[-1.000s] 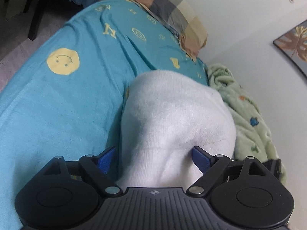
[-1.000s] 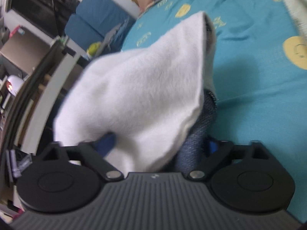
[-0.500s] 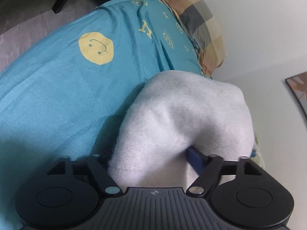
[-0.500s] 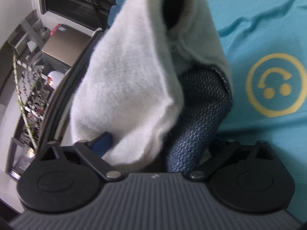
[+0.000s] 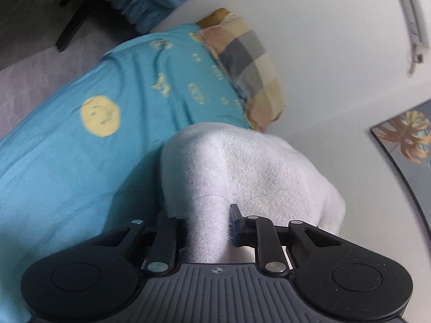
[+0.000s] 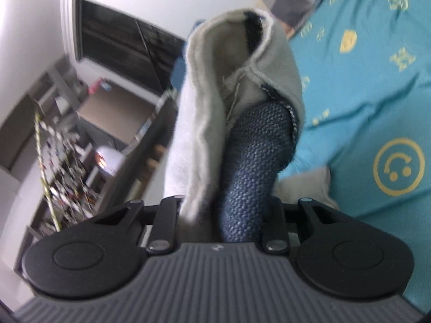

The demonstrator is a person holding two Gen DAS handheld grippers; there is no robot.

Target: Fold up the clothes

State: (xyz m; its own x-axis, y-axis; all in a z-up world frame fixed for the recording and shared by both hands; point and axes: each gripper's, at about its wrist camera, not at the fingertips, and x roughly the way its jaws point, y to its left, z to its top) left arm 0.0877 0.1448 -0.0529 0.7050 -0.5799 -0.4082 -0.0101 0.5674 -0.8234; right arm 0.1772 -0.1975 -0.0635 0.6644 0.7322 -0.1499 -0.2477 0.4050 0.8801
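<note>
A white fleece garment (image 5: 242, 172) with a dark blue knit part (image 6: 256, 167) is held up above the bed. My left gripper (image 5: 207, 226) is shut on a fold of the white fabric, which bulges over and hides the fingertips. My right gripper (image 6: 223, 215) is shut on the garment's white fleece (image 6: 204, 123) and blue knit together; the cloth hangs in a loose roll in front of it. More of the white cloth (image 6: 304, 185) lies lower on the bed at the right.
The bed has a turquoise sheet (image 5: 80, 161) with yellow smiley prints. A checked pillow (image 5: 247, 62) lies at its head by the white wall (image 5: 323, 53). A framed picture (image 5: 404, 145) hangs at the right. Shelves and a dark window (image 6: 113, 43) stand beside the bed.
Both grippers have closed on the garment and lifted it higher. The views have tilted up toward the wall and the window, and the cloth is bunched narrower between the fingers.
</note>
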